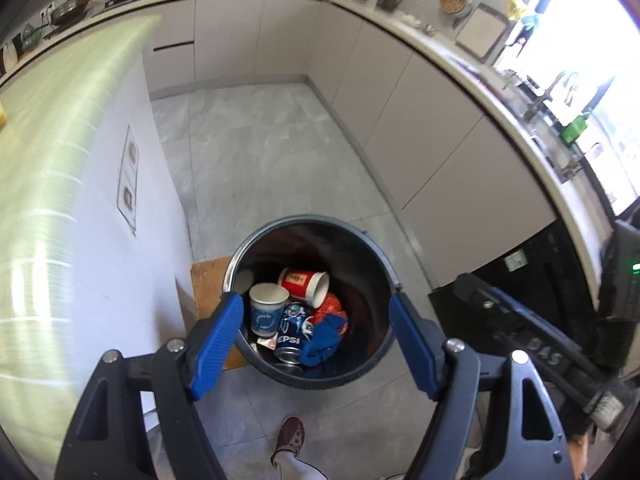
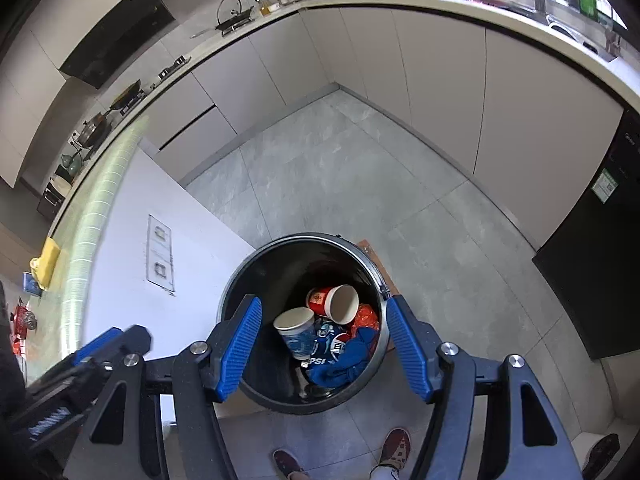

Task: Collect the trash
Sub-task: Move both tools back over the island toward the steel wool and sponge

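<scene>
Both claws, left claw (image 1: pixel 316 340) and right claw (image 2: pixel 324 346), hang spread and empty over the bin (image 1: pixel 376 248); paper cups (image 1: pixel 267 312) crush easily, so you should pinch rims gently.

I see a bin (image 1: pixel 372 252) with a shiny metal rim and dark glossy inner wall, paper cups (image 1: pixel 267 308), a glossy metal can (image 1: pixel 289 344), crumpled blue cloth (image 1: pixel 324 340), and ribbed blue pads (image 1: pixel 218 344) on matt black plastic.

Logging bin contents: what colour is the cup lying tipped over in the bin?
Red with a white inside, the tipped cup in the trash bin; clearest in the left wrist view.
</scene>
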`<state>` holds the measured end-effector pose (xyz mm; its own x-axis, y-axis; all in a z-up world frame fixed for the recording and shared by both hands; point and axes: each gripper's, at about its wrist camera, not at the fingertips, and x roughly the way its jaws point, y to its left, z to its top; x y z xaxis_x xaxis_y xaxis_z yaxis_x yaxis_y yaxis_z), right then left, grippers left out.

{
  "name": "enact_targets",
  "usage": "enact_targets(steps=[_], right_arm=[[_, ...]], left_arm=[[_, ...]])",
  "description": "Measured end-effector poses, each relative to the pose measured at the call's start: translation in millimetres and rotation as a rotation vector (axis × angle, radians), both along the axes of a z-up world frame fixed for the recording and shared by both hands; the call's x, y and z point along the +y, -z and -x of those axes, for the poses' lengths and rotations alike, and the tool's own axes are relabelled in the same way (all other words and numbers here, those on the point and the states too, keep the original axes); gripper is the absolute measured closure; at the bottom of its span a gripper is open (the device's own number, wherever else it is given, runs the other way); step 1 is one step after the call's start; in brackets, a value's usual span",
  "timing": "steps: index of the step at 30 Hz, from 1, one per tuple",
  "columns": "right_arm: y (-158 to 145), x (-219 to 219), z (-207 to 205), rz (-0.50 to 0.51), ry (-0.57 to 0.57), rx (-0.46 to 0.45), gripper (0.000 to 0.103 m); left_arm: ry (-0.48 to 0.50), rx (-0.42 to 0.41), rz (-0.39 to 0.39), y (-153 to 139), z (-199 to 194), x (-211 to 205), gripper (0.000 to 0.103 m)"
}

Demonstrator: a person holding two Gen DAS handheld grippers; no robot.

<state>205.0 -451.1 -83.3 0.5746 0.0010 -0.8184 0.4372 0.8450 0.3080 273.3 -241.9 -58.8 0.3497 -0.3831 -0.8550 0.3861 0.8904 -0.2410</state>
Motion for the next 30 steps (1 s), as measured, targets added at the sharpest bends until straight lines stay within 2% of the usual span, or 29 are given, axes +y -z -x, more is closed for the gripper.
enact_targets(steps=[5,8,11,16,23,30], right_arm=[[-37,24,5,0.007,-0.003,-0.04,0.036],[-62,56,1,0.011,-0.027,-0.081,0.036],[-85,104,-13,0.019,-0.075,-0.12,0.036],[-102,192,-40,0.021,-0.167,-0.153,0.036],[-104,314,-81,0.007,-0.279,-0.17,0.035],[-101,401,-109,-0.001,-0.363,-0.158,0.035]], left_arm=[[0.015,-0.073,0.027,-42,8,28,0.026],[-0.001,-0.107,0.036,-62,5,61,0.026],[-0.038,-0.134,0.034,-73,-1,103,0.026],[-0.116,-0.156,0.011,-76,-15,184,0.025],[-0.26,-0.191,-0.052,-71,-32,309,0.025],[-0.422,-0.163,-0.092,-54,-56,409,0.025]])
